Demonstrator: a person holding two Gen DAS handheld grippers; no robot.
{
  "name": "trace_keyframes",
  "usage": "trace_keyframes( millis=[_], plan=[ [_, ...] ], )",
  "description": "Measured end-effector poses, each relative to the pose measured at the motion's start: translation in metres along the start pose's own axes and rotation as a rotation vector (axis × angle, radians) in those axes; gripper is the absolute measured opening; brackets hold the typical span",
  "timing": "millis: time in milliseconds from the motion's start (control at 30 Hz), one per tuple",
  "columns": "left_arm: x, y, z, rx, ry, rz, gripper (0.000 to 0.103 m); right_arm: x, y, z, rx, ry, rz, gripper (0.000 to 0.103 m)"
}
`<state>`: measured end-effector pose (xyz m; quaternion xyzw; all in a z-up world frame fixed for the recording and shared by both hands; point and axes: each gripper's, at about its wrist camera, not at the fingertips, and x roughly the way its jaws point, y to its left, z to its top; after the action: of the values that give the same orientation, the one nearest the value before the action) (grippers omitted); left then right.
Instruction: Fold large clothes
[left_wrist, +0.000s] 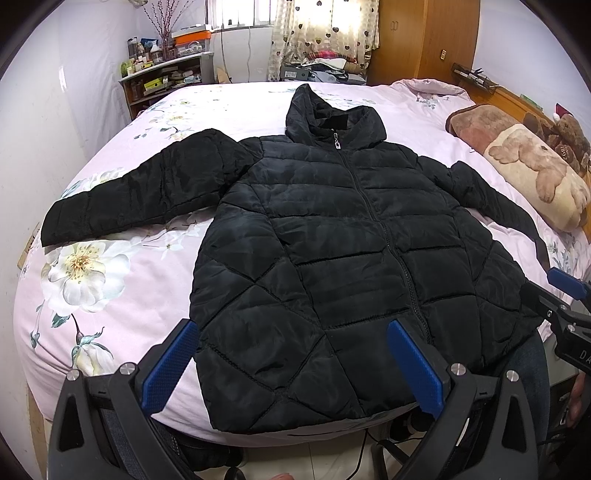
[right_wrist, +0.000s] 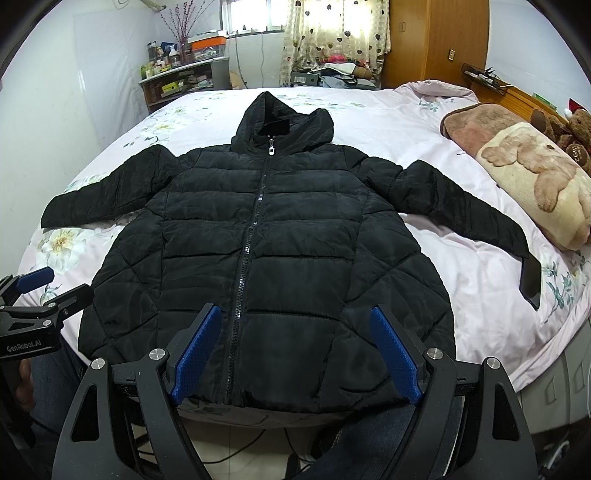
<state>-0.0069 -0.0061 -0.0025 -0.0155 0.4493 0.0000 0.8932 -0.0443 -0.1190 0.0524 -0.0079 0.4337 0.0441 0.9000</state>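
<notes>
A black quilted hooded jacket (left_wrist: 332, 236) lies flat, front up and zipped, on the bed, with both sleeves spread out to the sides; it also shows in the right wrist view (right_wrist: 266, 243). Its hood (right_wrist: 284, 122) points to the far side. My left gripper (left_wrist: 291, 362) is open and empty, held above the jacket's near left hem. My right gripper (right_wrist: 295, 350) is open and empty above the near hem, just right of the zipper (right_wrist: 255, 221). The right gripper also shows at the right edge of the left wrist view (left_wrist: 565, 295).
The bed has a pink floral sheet (left_wrist: 110, 280). A folded bear-print blanket (right_wrist: 535, 181) and a teddy bear (right_wrist: 576, 129) lie at the right side. A cluttered shelf (left_wrist: 166, 77) and a wooden wardrobe (right_wrist: 439, 40) stand beyond the bed. Cables lie on the floor below.
</notes>
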Motion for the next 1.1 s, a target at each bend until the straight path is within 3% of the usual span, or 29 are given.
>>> trace_keyframes(
  millis=[267,667,1100],
  plan=[
    [0.005,0.003,0.005,-0.004,-0.004,0.013,0.103,0.007,0.006,-0.002,-0.005,0.009,0.003,0.082],
    [0.023,0.030,0.021,-0.042,-0.026,0.022,0.103,0.019,0.005,0.022,-0.032,-0.014,0.012,0.082],
    [0.075,0.107,0.056,-0.179,-0.031,0.092,0.103,0.070,0.027,0.071,-0.063,-0.022,0.109,0.082]
  ],
)
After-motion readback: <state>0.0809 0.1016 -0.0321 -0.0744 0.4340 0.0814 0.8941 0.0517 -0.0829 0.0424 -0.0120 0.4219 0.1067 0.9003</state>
